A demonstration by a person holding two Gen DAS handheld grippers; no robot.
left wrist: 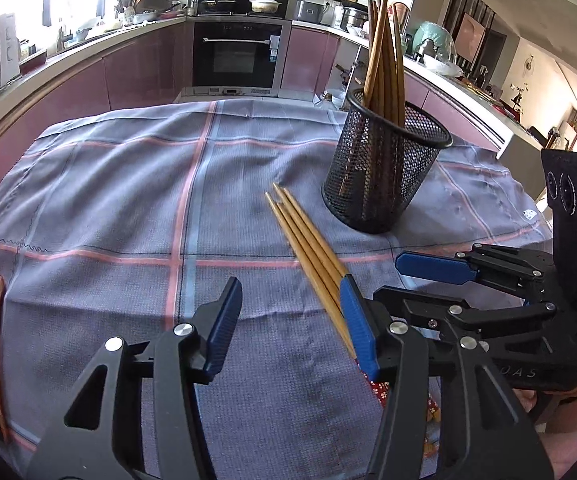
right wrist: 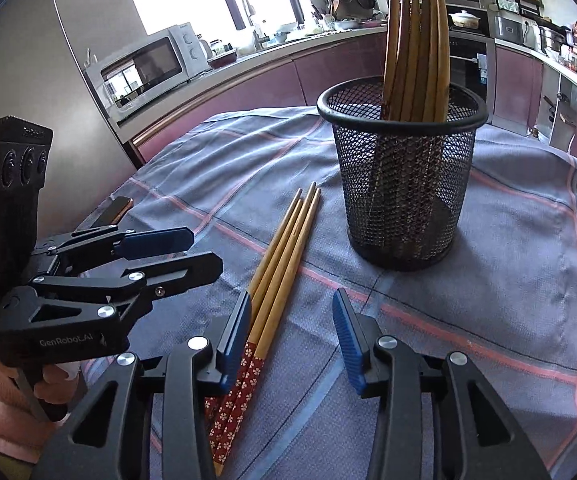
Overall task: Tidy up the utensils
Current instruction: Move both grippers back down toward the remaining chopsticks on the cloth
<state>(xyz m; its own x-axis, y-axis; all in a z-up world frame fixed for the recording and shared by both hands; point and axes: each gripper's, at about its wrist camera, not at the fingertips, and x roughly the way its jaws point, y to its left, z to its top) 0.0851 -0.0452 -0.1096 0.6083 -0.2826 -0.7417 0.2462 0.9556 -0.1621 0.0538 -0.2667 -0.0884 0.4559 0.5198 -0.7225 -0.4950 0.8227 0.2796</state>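
on the woven checked cloth [left wrist: 128,184] lie four slim bamboo chopsticks [right wrist: 284,248] with red flowered ends, just beside a round black wire-mesh cup [right wrist: 402,184] that holds darker wooden chopsticks [right wrist: 416,48] upright. left gripper [left wrist: 290,320] and right gripper [right wrist: 288,328], blue ribbed pads, both stand parted and empty, each with one pad beside the loose sticks.

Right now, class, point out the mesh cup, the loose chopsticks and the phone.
Mesh cup [right wrist: 404,196]: right wrist view, front of its wire wall.
Loose chopsticks [right wrist: 284,248]: right wrist view, bare wooden shafts mid-length.
Phone [right wrist: 114,208]: right wrist view, its dark face.
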